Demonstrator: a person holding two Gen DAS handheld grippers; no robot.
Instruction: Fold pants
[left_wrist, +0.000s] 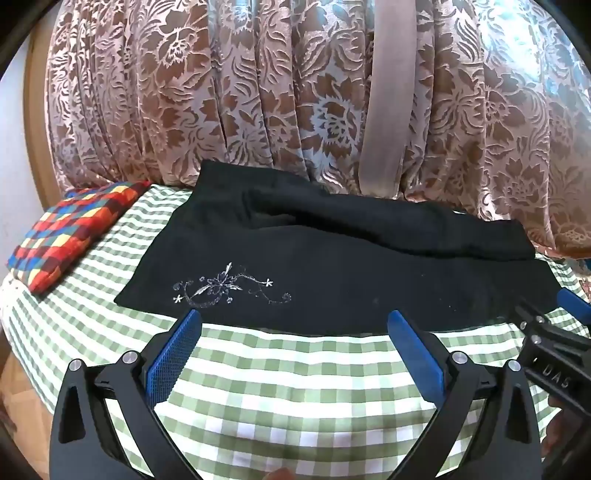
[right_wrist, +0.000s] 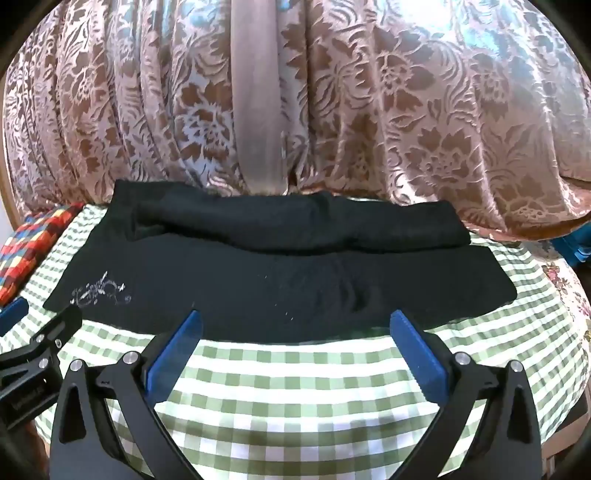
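Black pants (left_wrist: 332, 266) lie across a green-and-white checked cloth (left_wrist: 295, 369), with one leg laid back over the other along the far side. Silver floral embroidery (left_wrist: 229, 286) marks the near-left part. My left gripper (left_wrist: 293, 321) hovers open just short of the pants' near edge, nothing between its blue pads (left_wrist: 173, 358). In the right wrist view the same pants (right_wrist: 280, 273) stretch from left to right, and my right gripper (right_wrist: 295, 321) stands open at their near edge, also empty. Each gripper shows at the side of the other's view.
A patterned brown and pale-blue curtain (left_wrist: 295, 92) hangs right behind the pants. A multicoloured checked cushion (left_wrist: 74, 232) lies at the left on the cloth. A flowered fabric (right_wrist: 565, 284) and a blue object (right_wrist: 576, 243) sit at the far right.
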